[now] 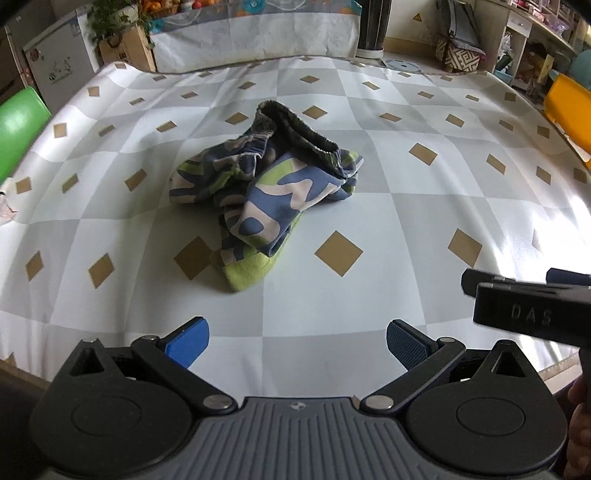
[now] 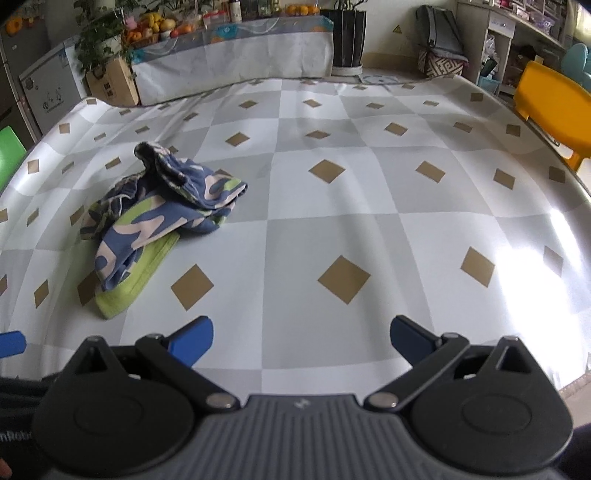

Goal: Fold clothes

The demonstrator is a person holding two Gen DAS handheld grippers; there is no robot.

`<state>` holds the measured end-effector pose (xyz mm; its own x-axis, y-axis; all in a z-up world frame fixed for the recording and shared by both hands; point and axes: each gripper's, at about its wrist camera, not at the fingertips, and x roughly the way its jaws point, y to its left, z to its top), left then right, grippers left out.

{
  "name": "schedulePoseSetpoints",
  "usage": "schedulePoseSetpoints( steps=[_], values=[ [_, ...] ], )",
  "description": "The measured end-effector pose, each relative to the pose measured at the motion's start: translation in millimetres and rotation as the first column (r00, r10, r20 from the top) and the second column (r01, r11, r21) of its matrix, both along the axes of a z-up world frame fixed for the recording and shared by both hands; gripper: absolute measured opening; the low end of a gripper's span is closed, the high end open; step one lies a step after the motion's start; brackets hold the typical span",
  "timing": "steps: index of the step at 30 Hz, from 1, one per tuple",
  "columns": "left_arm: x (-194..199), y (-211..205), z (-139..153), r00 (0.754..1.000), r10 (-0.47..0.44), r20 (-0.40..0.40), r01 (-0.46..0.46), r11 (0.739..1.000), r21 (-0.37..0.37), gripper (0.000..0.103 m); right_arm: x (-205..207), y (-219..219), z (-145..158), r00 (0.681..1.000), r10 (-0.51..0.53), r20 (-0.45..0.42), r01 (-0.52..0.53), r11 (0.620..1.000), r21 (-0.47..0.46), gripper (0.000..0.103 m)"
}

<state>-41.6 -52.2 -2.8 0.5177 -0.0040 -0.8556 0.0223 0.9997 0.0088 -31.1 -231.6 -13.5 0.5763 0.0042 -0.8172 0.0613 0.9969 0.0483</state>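
Observation:
A crumpled garment [image 1: 266, 177] in blue, pink and lime green, with a grey elastic waistband, lies bunched on the checked tablecloth [image 1: 369, 221]. In the right wrist view the same garment [image 2: 155, 214] sits to the left. My left gripper [image 1: 297, 341] is open above the near edge of the table, short of the garment, with nothing between its blue pads. My right gripper [image 2: 301, 341] is also open and holds nothing, well right of the garment. The right gripper's body [image 1: 532, 314] shows at the right edge of the left wrist view.
A green chair [image 1: 18, 129] stands at the left of the table and a yellow chair [image 2: 554, 107] at the right. Behind the table are a covered bench with fruit [image 2: 229, 48], a cardboard box [image 2: 110, 81], a dark planter [image 2: 349, 37] and shelves [image 2: 517, 33].

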Motion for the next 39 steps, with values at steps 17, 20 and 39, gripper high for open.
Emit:
schedulePoseSetpoints(
  steps=[17, 20, 39],
  values=[
    [-41.5, -14.0, 40.2, 0.996, 0.025, 0.081, -0.030, 0.998, 0.053, 0.103, -25.3, -10.1, 15.3, 0.999, 0.005, 0.043, -0.006, 1.000, 0.025, 0.102],
    [-43.7, -15.4, 41.7, 0.996, 0.027, 0.083, -0.032, 0.997, 0.063, 0.103, -26.0, -11.0, 16.5, 0.999, 0.005, 0.048, -0.006, 1.000, 0.028, 0.102],
    [-49.6, -19.9, 47.7, 0.993, 0.028, 0.115, -0.037, 0.997, 0.071, 0.103, -28.9, -1.1, 19.6, 0.997, 0.058, 0.051, -0.058, 0.998, -0.002, 0.102]
  ],
)
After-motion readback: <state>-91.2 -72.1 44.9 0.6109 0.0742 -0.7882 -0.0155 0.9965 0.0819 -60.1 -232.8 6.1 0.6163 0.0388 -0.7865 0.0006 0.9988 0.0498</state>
